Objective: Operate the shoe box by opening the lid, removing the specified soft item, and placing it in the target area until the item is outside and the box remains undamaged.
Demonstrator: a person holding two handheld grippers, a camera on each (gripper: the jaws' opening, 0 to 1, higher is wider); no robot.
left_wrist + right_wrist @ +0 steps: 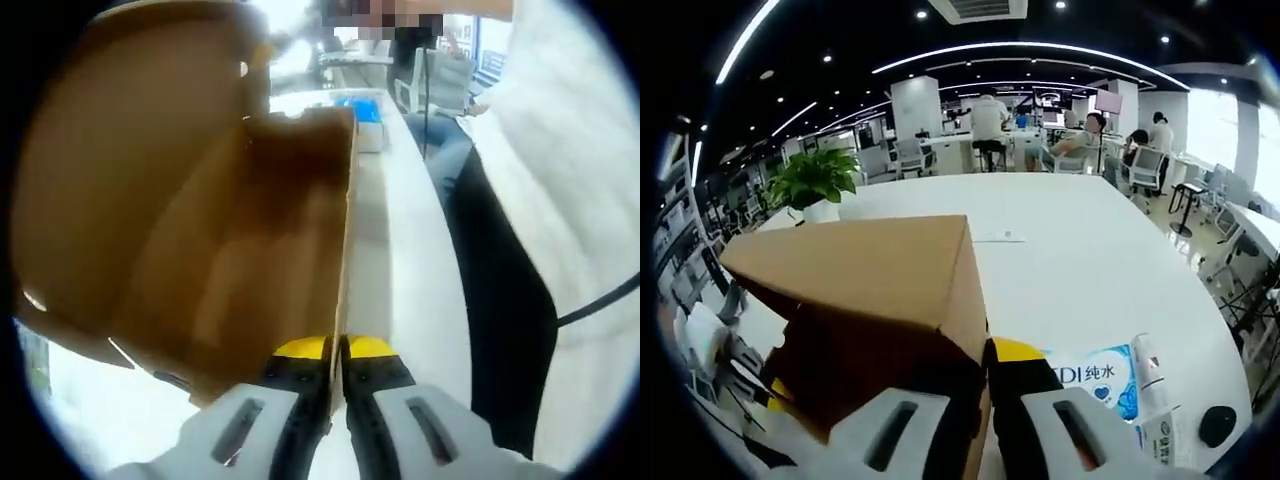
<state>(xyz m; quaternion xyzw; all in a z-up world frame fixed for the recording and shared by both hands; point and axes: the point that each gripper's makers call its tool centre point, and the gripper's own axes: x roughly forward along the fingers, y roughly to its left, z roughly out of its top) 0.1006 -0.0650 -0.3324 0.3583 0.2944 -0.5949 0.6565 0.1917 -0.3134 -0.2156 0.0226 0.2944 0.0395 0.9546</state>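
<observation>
Nearest the left gripper view's lens, the left gripper's (340,350) yellow-tipped jaws stand pressed together on the thin edge of the brown cardboard shoe box (260,250), pinching its side wall where that wall meets the bare white table (410,250). Beyond the fingertips the box's inside runs away open and looks empty; its hinged brown lid (120,150) is thrown back, up and to the left of the fingers. No soft item can be made out in the box, so where it lies cannot be told.

From the right gripper view, the right gripper (987,365) is likewise clamped on cardboard, a wall of the shoe box rising between its jaws, with the box's outer face spreading left of them. Just right of its fingers lies a white-and-blue pack of wipes (1095,380), with a small white tube (1150,370) beside it; a potted green plant (815,180) stands well beyond the box.

My judgement: the opening looks done and both holds only steady the box. To go on well, keep one pinch light so the wall does not crease, free the other gripper, and look inside for the item before reaching. Avoid pulling the two walls apart, which could tear a corner.
</observation>
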